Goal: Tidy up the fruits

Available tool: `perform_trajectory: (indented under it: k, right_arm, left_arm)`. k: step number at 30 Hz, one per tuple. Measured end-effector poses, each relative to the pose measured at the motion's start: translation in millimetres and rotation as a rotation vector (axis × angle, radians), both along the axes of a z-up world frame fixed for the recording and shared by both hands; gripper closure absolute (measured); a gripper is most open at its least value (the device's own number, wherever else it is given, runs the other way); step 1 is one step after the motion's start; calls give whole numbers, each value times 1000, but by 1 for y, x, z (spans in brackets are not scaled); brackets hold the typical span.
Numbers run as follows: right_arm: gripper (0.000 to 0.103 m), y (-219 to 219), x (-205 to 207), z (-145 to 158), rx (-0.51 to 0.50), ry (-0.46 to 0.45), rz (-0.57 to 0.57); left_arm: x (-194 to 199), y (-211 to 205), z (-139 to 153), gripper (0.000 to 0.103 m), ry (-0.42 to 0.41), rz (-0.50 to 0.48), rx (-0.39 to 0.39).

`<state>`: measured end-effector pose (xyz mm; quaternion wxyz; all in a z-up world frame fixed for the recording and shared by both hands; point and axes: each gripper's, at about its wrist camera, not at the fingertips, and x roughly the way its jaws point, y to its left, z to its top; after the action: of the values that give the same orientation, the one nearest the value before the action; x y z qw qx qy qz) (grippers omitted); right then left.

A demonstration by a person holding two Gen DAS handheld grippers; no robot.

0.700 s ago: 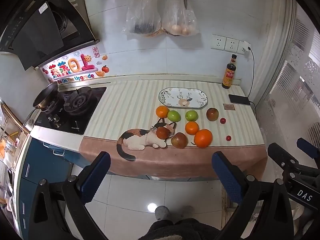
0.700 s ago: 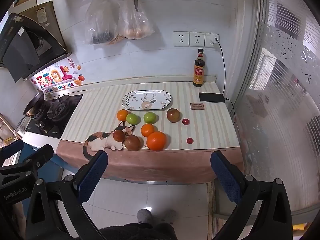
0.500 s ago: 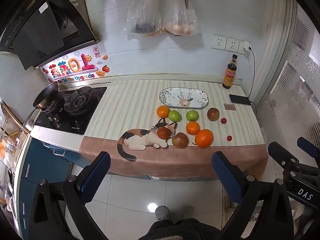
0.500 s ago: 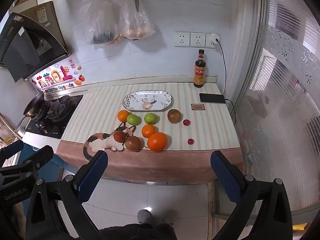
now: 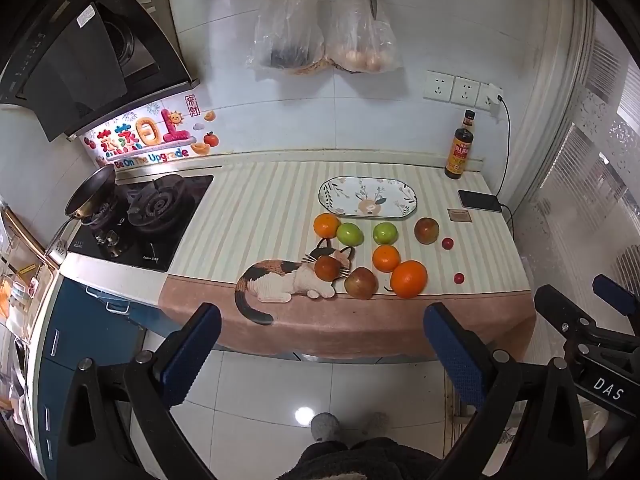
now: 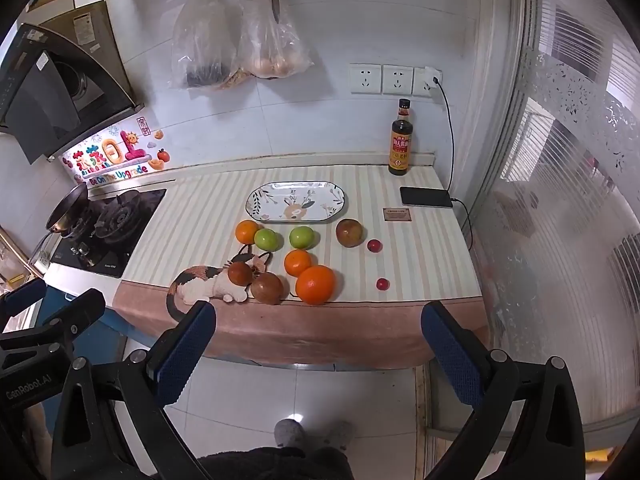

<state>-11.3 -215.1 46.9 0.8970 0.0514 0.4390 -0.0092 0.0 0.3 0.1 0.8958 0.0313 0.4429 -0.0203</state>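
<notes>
Several fruits lie on the striped counter cloth (image 5: 256,216): a big orange (image 5: 408,279) (image 6: 315,284), smaller oranges (image 5: 386,258), two green apples (image 5: 349,234) (image 6: 301,237), brown-red apples (image 5: 361,282) and two small red fruits (image 5: 459,278). Behind them sits an empty oval patterned plate (image 5: 406,195) (image 6: 256,204). My left gripper (image 5: 322,352) hangs open above the floor, short of the counter's front edge, with nothing between its blue pads. My right gripper (image 6: 318,350) is likewise open and empty, also in front of the counter.
A gas hob with a pan (image 5: 90,192) fills the counter's left end. A sauce bottle (image 6: 400,138), a phone on a cable (image 6: 426,197) and a small card stand at the back right. Bags and scissors hang on the wall. A glass partition borders the right. The person's feet (image 5: 325,426) show below.
Both views have drifted very slightly; the counter and fruits sit a touch lower and to the right in frame. No fruit has moved and both grippers stay wide.
</notes>
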Motion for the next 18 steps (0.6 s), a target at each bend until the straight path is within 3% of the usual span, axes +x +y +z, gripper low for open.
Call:
perform_trajectory:
  k: [18]
  right_arm:
    - [0, 1, 6, 1, 11, -11, -5]
  left_arm:
    - [7, 0, 8, 0, -6, 2, 4]
